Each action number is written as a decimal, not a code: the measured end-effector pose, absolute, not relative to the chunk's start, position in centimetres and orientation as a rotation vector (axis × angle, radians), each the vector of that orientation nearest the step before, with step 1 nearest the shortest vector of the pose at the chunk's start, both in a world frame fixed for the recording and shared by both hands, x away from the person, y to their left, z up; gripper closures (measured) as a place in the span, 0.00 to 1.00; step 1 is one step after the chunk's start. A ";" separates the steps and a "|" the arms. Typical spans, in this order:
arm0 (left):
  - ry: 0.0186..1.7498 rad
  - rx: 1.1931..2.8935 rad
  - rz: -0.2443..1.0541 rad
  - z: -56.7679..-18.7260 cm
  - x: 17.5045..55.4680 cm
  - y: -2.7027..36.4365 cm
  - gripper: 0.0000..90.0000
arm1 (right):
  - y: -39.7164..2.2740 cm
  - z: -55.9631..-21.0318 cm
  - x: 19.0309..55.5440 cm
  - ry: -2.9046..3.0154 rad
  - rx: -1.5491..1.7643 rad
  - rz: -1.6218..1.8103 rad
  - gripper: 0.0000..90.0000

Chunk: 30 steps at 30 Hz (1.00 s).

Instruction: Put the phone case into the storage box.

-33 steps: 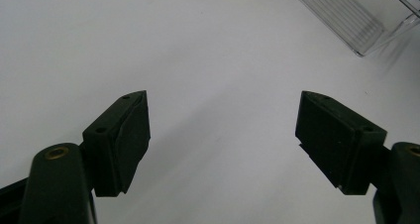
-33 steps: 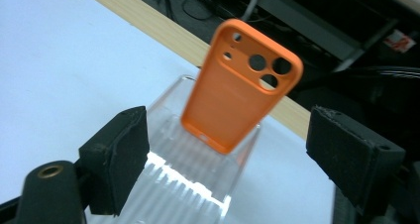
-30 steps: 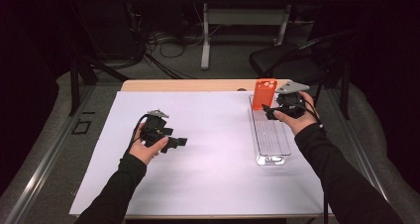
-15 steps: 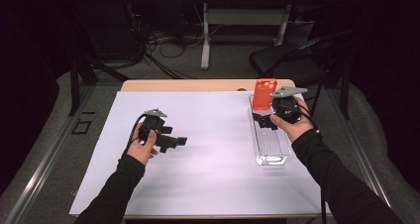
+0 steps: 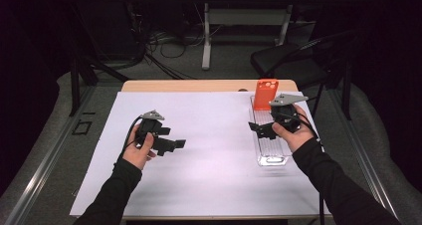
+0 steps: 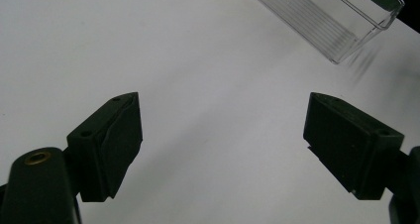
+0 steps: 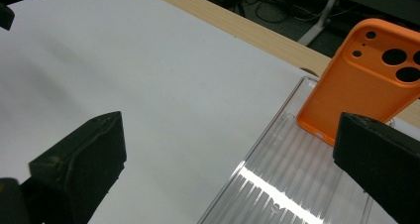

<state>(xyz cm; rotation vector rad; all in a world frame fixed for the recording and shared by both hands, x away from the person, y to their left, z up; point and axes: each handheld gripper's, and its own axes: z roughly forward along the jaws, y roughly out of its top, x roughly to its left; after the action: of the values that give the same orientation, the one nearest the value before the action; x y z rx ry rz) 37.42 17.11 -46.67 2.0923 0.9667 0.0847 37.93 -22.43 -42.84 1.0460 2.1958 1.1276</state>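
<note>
Orange phone case [image 5: 265, 94] stands upright at far end of clear tray [image 5: 269, 150]. Right gripper [image 5: 261, 129] over the tray: fingers just opened wide, nothing btwn them. Left gripper [image 5: 180, 143] fingers also open, empty, over the white tabletop [image 5: 209, 135].

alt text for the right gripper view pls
An orange phone case stands upright at the far end of a clear ribbed tray on a white table cover. The right gripper has its black jaws wide open in the foreground, holding nothing.

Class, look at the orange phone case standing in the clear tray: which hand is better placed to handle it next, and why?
Probably the right. The right gripper hovers open over the clear tray, close to the orange phone case; the left gripper, also open, is far across the white sheet.
</note>
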 end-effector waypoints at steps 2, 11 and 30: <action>0.962 2.096 0.089 -46.7 37.3 17.2 0.17 | -22.3 -43.2 37.6 2.195 1.039 1.127 0.00; 0.955 2.088 0.096 -47.0 36.6 17.7 0.17 | -21.9 -44.5 36.0 2.212 1.021 1.152 0.00; 0.896 2.101 0.148 -47.3 33.7 17.7 0.17 | -20.6 -46.8 32.1 2.239 1.000 1.210 0.01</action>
<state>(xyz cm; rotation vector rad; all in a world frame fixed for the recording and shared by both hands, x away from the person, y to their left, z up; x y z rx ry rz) 33.68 17.74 -47.32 2.1007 0.8958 0.1477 32.12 -20.64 -46.81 0.9998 2.2391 1.2105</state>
